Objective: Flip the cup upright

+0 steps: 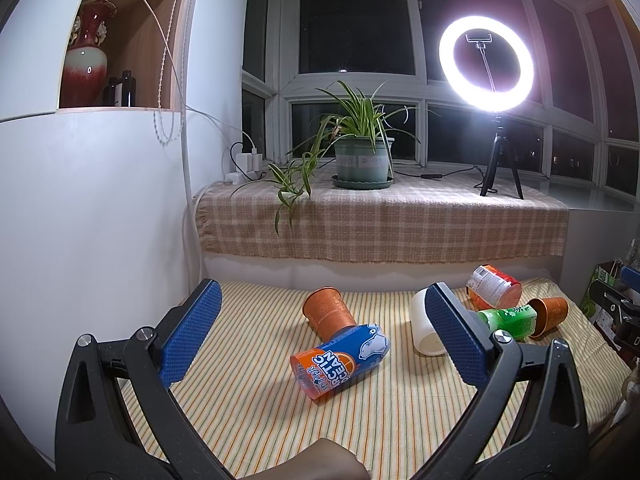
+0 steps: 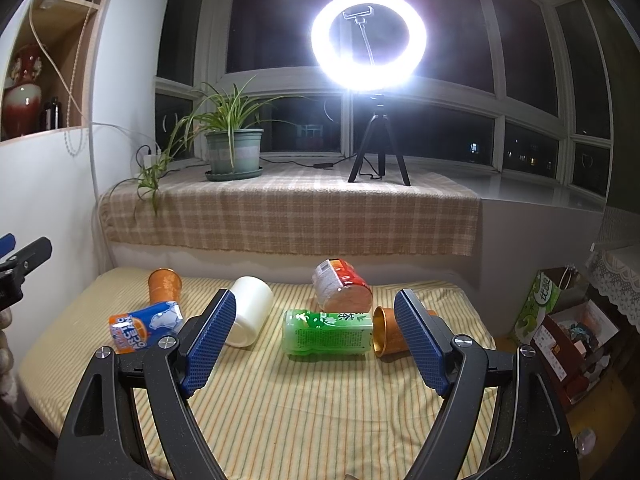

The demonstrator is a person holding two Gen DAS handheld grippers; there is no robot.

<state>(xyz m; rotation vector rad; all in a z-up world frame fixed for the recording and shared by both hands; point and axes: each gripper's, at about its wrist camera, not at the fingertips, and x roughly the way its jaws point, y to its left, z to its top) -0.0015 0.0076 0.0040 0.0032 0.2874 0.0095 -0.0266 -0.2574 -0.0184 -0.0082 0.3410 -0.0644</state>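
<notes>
Both the left claw [image 1: 324, 322] and the right claw [image 2: 314, 330] are held wide open and empty. Six cups are seen tipped over mid-mattress [image 2: 320, 420]. The green tea cup [image 2: 326, 330], lying sideways, should be gripped across its body, then rotated upright.

A home bedroom: striped mattress [image 2: 320, 400], potted spider plant [image 2: 234, 148] at eleven o'clock on the windowsill, porcelain vase [image 1: 86, 56] shelved at ten.
</notes>
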